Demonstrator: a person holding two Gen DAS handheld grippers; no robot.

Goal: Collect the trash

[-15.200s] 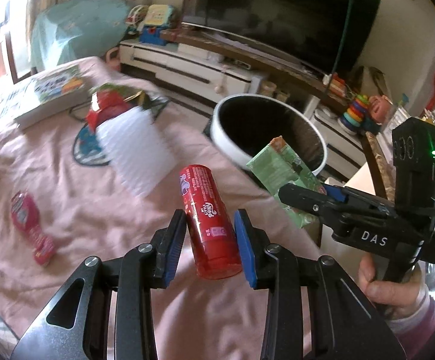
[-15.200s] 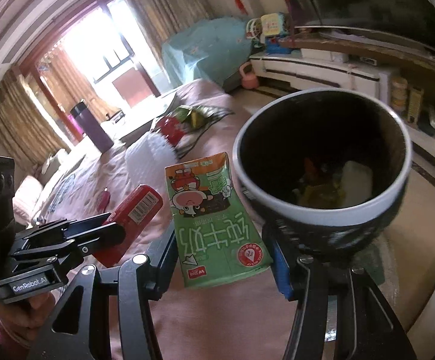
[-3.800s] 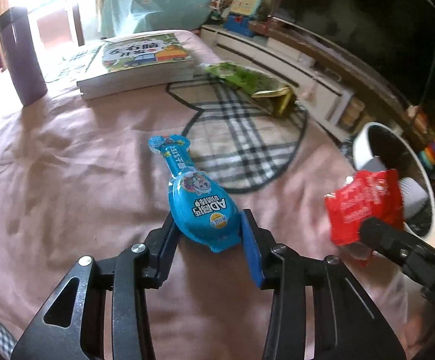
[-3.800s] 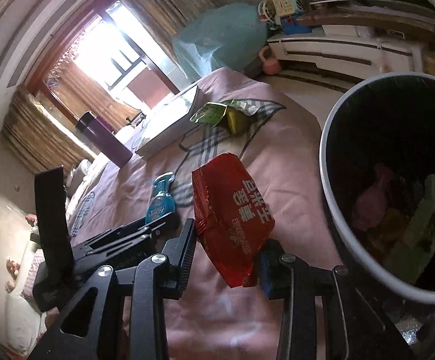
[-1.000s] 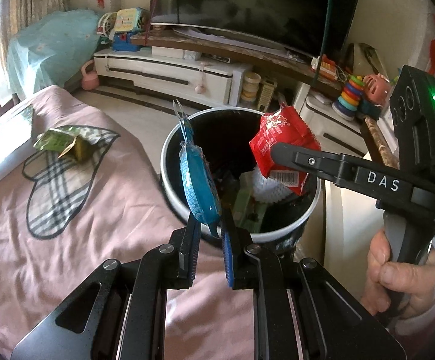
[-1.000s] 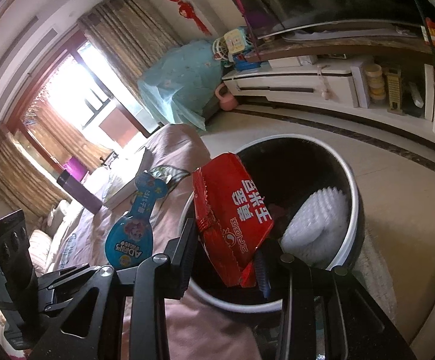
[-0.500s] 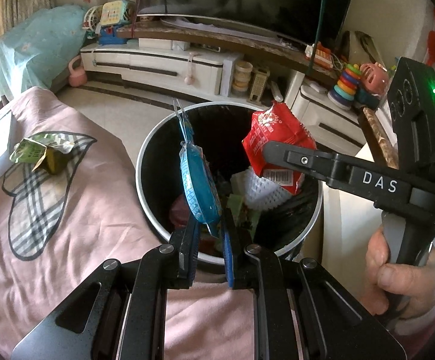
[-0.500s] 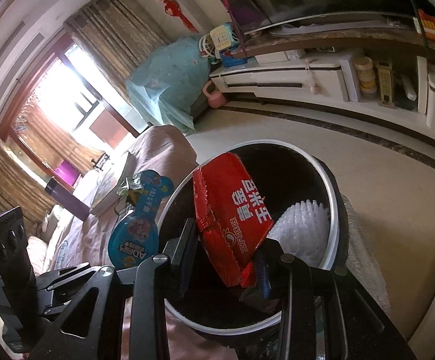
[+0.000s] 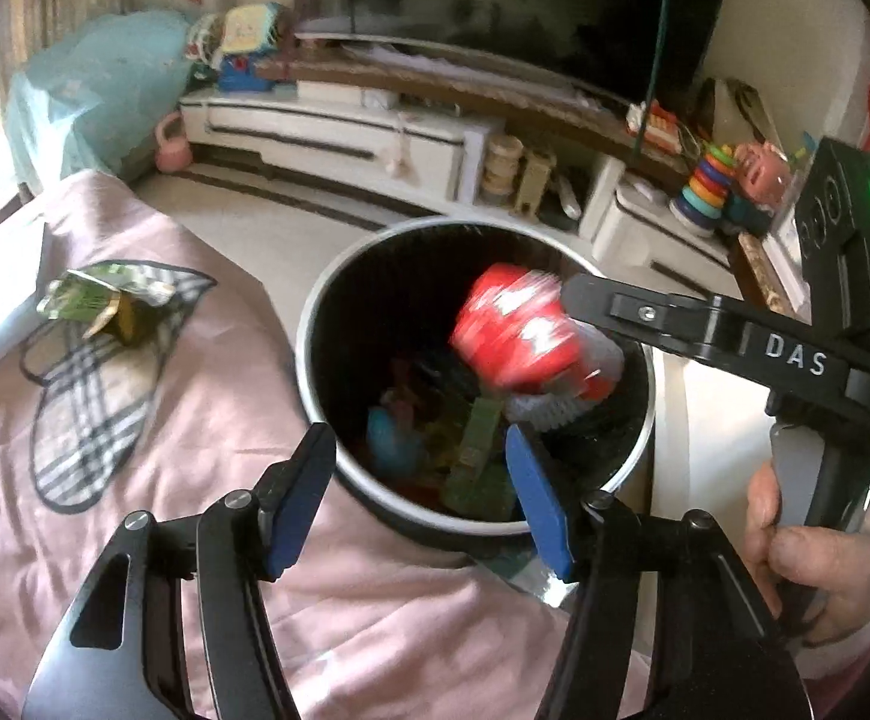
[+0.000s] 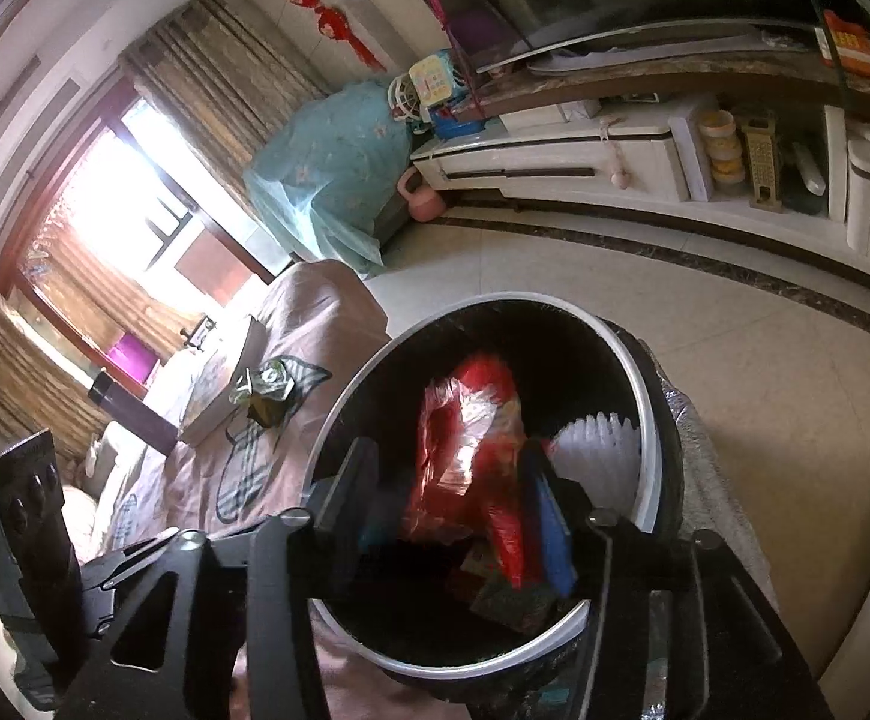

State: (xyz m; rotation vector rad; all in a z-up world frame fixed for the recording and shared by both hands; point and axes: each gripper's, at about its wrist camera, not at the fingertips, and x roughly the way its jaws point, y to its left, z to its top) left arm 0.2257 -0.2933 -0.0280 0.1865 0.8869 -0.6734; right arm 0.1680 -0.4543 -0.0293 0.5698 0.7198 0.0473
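Both tongs opening, empty – left tongs [image 9: 420, 495], right tongs [image 10: 456, 504]; red packet [image 9: 525, 336] blurred left view, blue pouch [image 9: 396, 441] there only.

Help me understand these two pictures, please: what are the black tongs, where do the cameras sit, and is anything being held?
No robot here: a person holds a two-finger gripper in each hand, and each carries a fisheye camera looking along its fingers. The left-hand view shows the left gripper with its blue pads; its jaws are opening with nothing between them. The right hand and its tool also appear there. The right-hand view shows the right gripper, its jaws opening too; the red snack bag is blurred between them and seems to be dropping into the bin. A blue packet already lies inside. On the pink bedcover a green wrapper remains, with a book and a purple flask beyond.
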